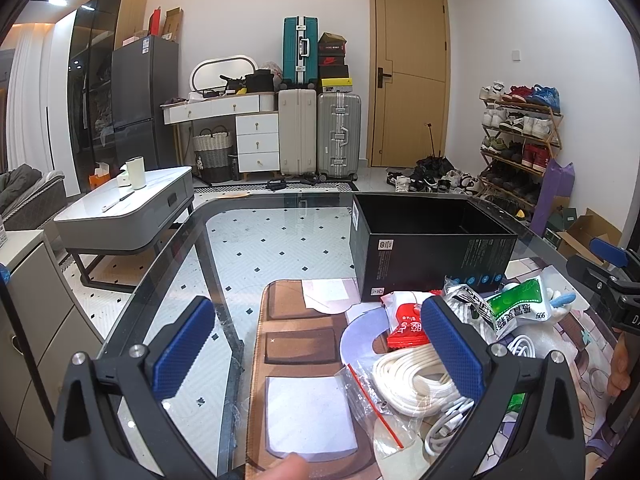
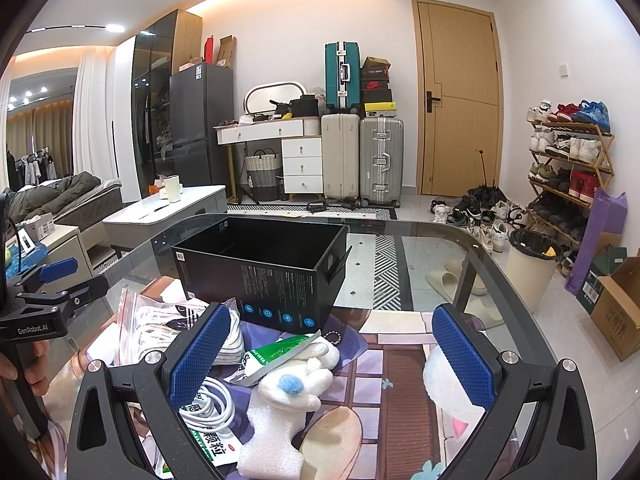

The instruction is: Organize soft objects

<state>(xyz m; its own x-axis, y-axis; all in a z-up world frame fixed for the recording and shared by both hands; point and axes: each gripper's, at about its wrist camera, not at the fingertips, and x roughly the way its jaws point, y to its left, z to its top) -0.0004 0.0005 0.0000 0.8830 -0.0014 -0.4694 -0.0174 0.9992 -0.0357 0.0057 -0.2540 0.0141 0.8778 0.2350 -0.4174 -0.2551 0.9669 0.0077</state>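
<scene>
Both tools — left tool and right tool — are gaping wide, holding nothing; the plush toy at centre frame is risking dragging the cable along.

We read "GenRobot.AI" on the left gripper body, "999" and Chinese characters on the green-and-white sachet, "glue" on the red packet, and a red swoosh logo on a black shoebox atop the suitcases.
</scene>
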